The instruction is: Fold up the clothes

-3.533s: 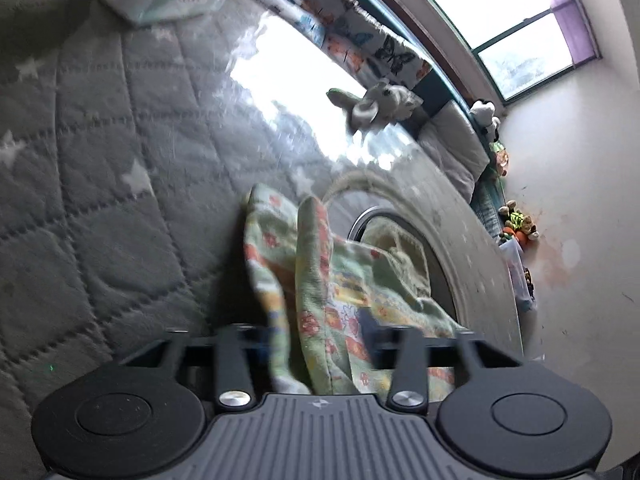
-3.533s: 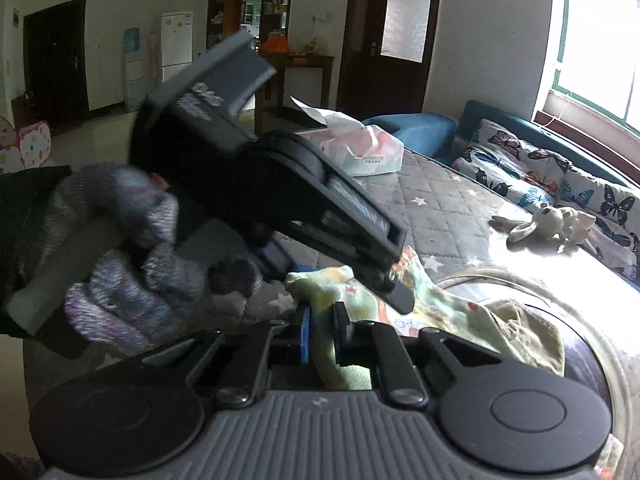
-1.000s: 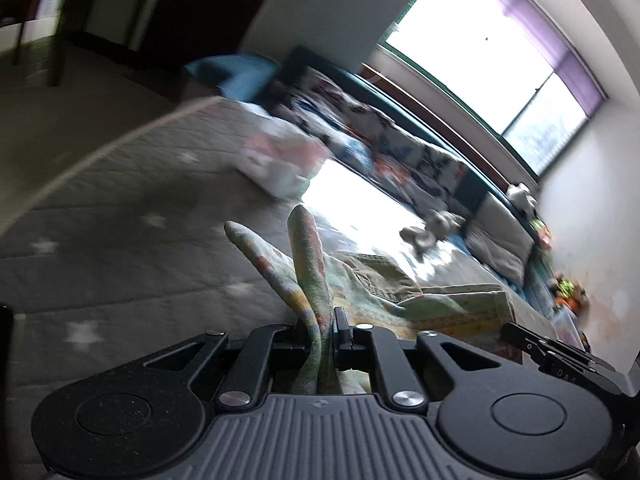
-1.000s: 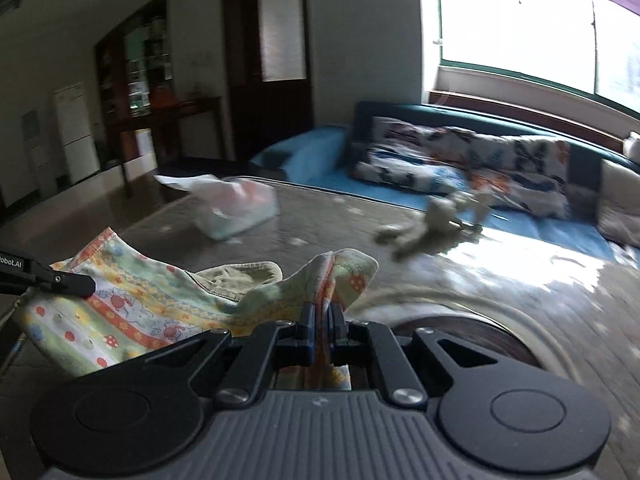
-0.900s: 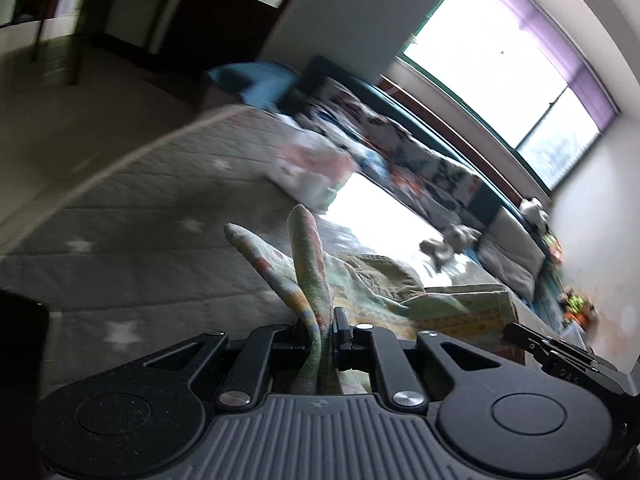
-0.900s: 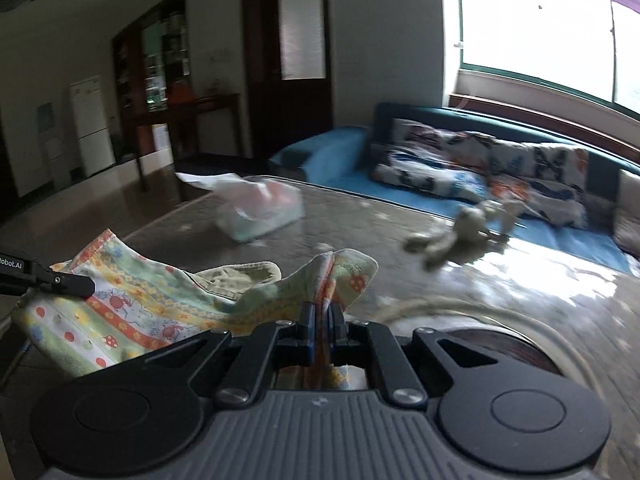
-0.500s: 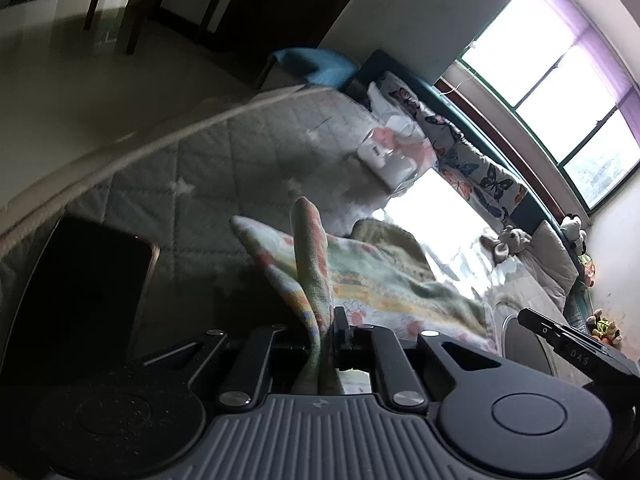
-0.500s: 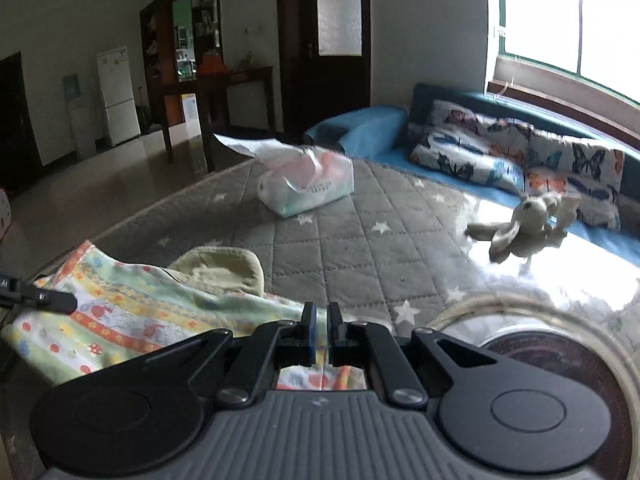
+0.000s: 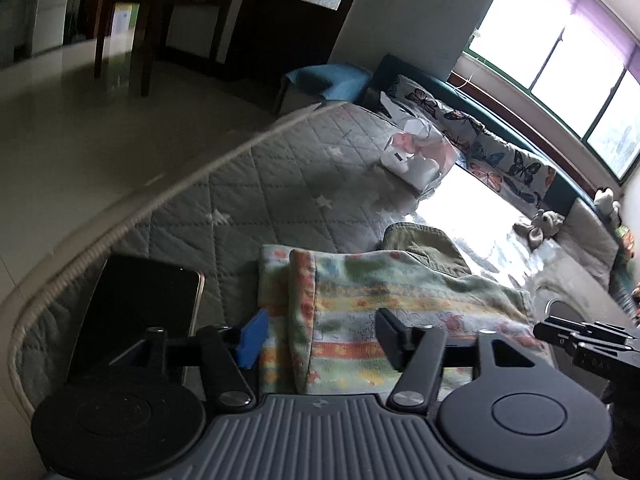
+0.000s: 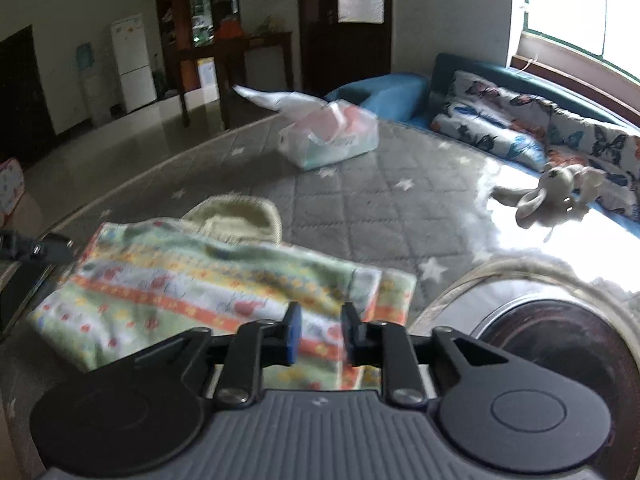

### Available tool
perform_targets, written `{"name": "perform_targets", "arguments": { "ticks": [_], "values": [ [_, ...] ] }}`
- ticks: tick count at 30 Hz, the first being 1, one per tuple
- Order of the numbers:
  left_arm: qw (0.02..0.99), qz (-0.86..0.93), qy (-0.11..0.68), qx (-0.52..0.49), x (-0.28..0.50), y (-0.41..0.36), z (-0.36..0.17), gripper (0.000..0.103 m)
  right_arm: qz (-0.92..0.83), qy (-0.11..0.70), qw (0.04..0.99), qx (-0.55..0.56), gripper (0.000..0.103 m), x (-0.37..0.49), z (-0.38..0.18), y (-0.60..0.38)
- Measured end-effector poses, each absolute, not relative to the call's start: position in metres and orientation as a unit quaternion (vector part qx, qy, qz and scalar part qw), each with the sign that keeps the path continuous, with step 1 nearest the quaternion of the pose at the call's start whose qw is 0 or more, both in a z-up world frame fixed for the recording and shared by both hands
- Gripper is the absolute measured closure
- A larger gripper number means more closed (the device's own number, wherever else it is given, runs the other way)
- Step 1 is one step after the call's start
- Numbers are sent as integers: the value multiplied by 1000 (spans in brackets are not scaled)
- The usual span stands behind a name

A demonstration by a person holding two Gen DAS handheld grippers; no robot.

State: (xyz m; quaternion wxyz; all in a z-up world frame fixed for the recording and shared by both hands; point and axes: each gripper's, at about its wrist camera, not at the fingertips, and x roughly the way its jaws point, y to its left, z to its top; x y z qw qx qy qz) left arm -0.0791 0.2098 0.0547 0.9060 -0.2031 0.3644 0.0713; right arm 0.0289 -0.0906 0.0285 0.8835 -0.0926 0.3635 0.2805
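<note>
A green patterned garment with orange stripes (image 9: 384, 300) lies folded flat on the grey quilted mat (image 9: 280, 196). It also shows in the right wrist view (image 10: 208, 292). Its olive lining (image 10: 236, 216) sticks out at the far side. My left gripper (image 9: 320, 336) is open, its fingers on either side of the garment's near left edge. My right gripper (image 10: 320, 336) is open over the garment's near right corner. The right gripper's tip (image 9: 588, 340) shows at the right edge of the left wrist view, and the left gripper's tip (image 10: 36, 248) at the left edge of the right wrist view.
A black phone (image 9: 132, 312) lies on the mat just left of the garment. A tissue pack (image 10: 332, 136) sits farther back. A plush toy (image 10: 556, 192) lies at the right. A round dark basin (image 10: 560, 352) sits right of the garment. Butterfly cushions (image 10: 520, 128) line the far side.
Both grippers have opened and let go of the garment. It was held up by two pinched edges; now it lies flat on the mat.
</note>
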Motion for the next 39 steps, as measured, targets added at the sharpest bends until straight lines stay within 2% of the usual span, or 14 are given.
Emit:
{"name": "perform_targets", "arguments": {
  "ticks": [6, 20, 29, 35, 39],
  "values": [
    [913, 49, 363, -177, -75, 186, 56, 32, 306, 374, 869, -106, 70, 11, 21, -87],
    [925, -12, 372, -77, -76, 109, 39, 32, 349, 360, 856, -123, 70, -24, 15, -69],
    [928, -6, 369, -48, -82, 100, 33, 30, 353, 359, 854, -129, 68, -32, 12, -70],
    [928, -4, 370, -46, -84, 99, 34, 25, 351, 359, 856, -126, 64, -36, 13, -77],
    [928, -3, 369, -43, -86, 95, 35, 19, 346, 364, 855, -127, 57, -38, 9, -83]
  ]
}}
